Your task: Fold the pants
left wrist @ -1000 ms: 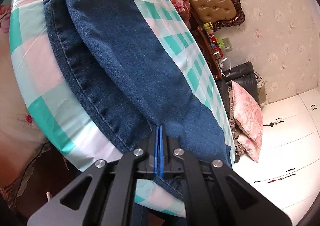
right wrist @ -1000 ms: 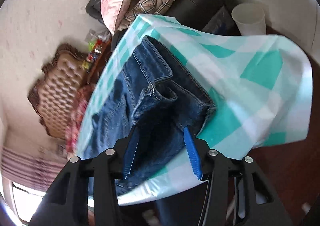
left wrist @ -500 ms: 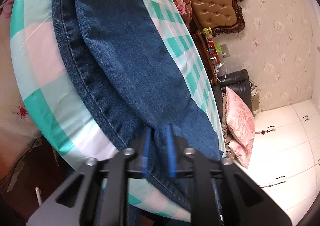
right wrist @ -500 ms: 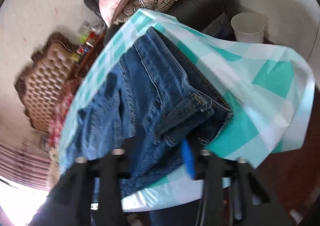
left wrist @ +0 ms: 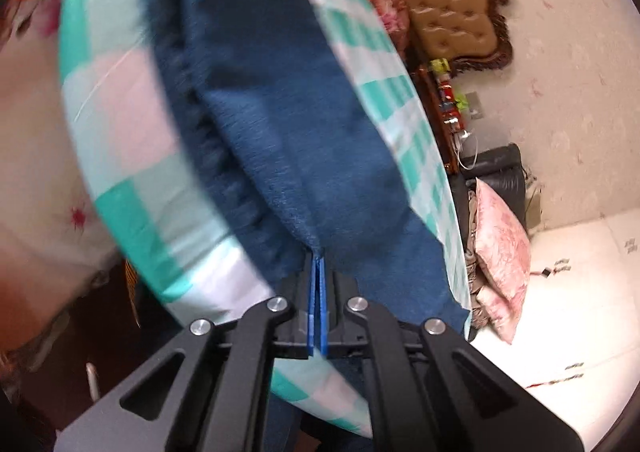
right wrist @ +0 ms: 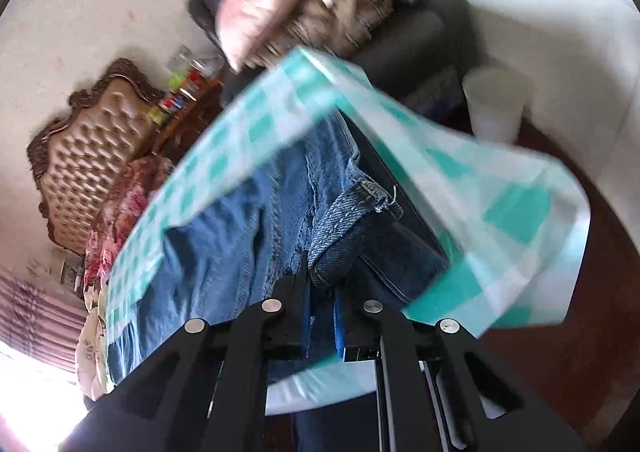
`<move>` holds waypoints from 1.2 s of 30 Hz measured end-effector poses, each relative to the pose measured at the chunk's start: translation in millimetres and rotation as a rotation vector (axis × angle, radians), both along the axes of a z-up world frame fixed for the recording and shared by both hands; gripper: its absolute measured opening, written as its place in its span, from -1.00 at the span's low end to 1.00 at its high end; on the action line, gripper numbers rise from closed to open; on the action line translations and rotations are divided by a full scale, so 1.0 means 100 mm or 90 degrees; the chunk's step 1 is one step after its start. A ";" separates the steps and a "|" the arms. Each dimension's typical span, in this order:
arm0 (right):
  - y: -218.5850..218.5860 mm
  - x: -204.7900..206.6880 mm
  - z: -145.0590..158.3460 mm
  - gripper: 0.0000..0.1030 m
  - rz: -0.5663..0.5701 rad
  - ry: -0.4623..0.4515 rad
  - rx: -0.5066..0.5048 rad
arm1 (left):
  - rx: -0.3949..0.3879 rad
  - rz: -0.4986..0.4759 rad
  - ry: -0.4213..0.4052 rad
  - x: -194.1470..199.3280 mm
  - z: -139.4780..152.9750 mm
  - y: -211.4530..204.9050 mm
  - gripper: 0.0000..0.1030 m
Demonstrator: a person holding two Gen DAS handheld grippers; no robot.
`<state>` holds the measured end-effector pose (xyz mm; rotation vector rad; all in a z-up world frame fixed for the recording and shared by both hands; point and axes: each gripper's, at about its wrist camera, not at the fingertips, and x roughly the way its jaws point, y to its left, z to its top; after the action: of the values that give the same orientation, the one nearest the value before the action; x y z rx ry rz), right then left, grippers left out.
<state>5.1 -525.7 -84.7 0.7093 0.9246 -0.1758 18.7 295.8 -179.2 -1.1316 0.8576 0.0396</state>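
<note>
**On the checked cloth, both grippers pinch denim**

Across the teal-and-white tablecloth (left wrist: pixel 120 123) lie the dark blue pants (left wrist: pixel 280 123). At their near edge, the left gripper (left wrist: pixel 318 272) has its blue pads pressed together on a fold of leg fabric. The right gripper (right wrist: pixel 322 292) clamps the waistband (right wrist: pixel 352 219), fingers narrow around bunched denim. Both views are motion-blurred.

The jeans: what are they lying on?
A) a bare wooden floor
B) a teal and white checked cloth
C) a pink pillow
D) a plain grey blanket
B: the jeans lie spread on a checked cloth of teal and pale squares.
</note>
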 end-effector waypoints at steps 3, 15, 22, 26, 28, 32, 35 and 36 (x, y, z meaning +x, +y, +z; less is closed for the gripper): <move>-0.01 0.00 -0.01 -0.82 0.000 0.007 -0.006 | 0.015 0.001 -0.004 0.00 0.04 -0.04 -0.98; 0.14 0.09 -0.35 -0.82 0.004 0.067 -0.108 | 0.004 0.029 -0.021 -0.04 -0.03 0.17 -0.90; 0.17 0.09 -0.37 -0.82 0.002 0.073 -0.119 | -0.032 0.084 -0.041 0.19 -0.14 0.83 -0.79; 0.18 0.11 -0.36 -0.82 0.000 0.080 -0.122 | 0.010 0.092 -0.039 0.23 0.04 0.94 -0.99; 0.19 0.12 -0.36 -0.83 0.000 0.081 -0.124 | 0.074 0.091 -0.044 0.11 0.28 0.83 -0.99; 0.20 0.16 -0.35 -0.82 -0.004 0.087 -0.129 | 0.051 0.114 0.013 -0.04 0.06 0.90 -0.99; 0.18 0.15 -0.35 -0.82 0.000 0.087 -0.126 | 0.049 0.115 -0.013 -0.11 0.08 0.90 -0.99; 0.18 0.14 -0.35 -0.82 -0.001 0.085 -0.122 | 0.044 0.116 -0.028 -0.10 0.11 0.89 -0.99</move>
<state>19.2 -508.0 -119.9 0.5256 1.0191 -0.3116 8.7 385.1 -168.3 -1.1388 0.7064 0.1929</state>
